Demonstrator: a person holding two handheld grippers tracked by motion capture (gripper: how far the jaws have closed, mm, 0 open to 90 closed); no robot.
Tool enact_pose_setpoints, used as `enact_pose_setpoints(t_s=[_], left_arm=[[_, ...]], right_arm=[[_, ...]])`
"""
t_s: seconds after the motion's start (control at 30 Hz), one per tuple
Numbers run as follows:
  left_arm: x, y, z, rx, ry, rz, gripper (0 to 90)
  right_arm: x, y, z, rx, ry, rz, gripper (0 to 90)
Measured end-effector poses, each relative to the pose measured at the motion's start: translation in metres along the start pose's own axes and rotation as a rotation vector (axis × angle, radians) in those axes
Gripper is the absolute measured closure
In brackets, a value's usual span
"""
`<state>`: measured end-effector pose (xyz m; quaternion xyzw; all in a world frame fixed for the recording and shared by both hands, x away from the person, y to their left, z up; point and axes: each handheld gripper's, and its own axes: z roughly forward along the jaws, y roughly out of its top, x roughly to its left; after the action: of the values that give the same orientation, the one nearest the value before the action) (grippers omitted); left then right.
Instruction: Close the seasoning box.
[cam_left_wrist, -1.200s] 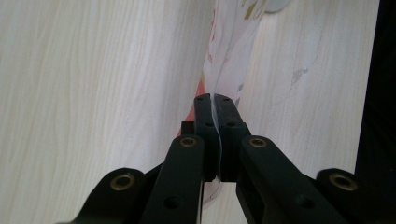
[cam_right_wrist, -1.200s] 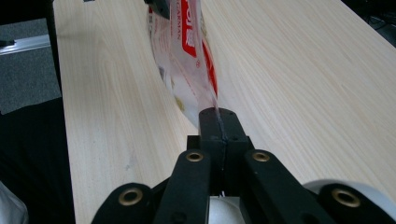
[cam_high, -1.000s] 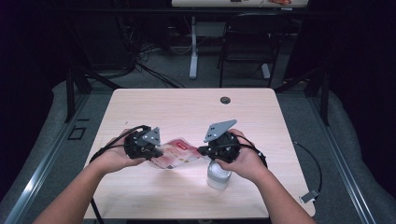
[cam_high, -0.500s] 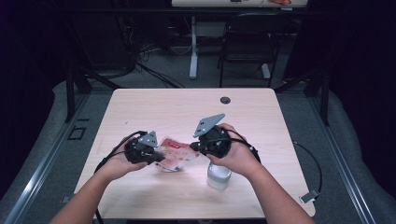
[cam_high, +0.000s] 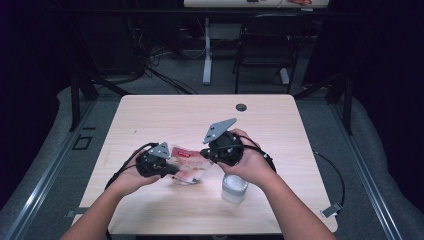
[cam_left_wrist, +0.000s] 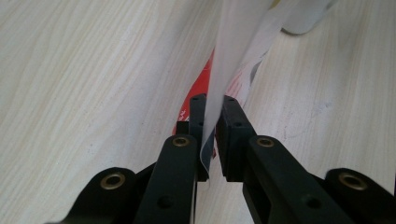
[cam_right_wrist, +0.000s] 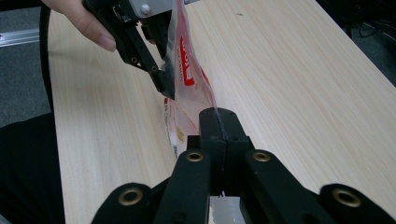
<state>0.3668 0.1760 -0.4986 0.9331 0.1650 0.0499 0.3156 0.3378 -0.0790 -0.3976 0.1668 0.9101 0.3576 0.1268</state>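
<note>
Both tongs grasp a clear plastic packet with red print (cam_high: 189, 167), held between them just above the worktop (cam_high: 165, 115). The left tongs (cam_left_wrist: 211, 122), whose jaws have just been closing, clamp one edge. The right tongs (cam_right_wrist: 218, 122) are clenched on the opposite edge. A white cup (cam_high: 234, 187) stands near the right hand (cam_high: 252, 167).

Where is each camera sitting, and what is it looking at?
High view: above the person's side, looking down on the table; both forearms, left gripper and right gripper show.
Left gripper view: rides the left gripper, looking along its jaws at the plastic packet.
Right gripper view: rides the right gripper, facing the other hand.
All three share the packet.
</note>
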Motion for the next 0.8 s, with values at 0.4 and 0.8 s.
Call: enact_pose_setpoints(t_s=[0.4, 0.8], left_arm=[[0.001, -0.02, 0.0, -0.048, 0.008, -0.028, 84.8], [-0.004, -0.049, 0.002, -0.132, 0.037, -0.08, 82.1]], right_arm=[[-0.001, -0.01, -0.012, -0.072, 0.0, 0.038, 72.3], [-0.003, -0.024, -0.03, -0.112, -0.033, 0.068, 68.5]])
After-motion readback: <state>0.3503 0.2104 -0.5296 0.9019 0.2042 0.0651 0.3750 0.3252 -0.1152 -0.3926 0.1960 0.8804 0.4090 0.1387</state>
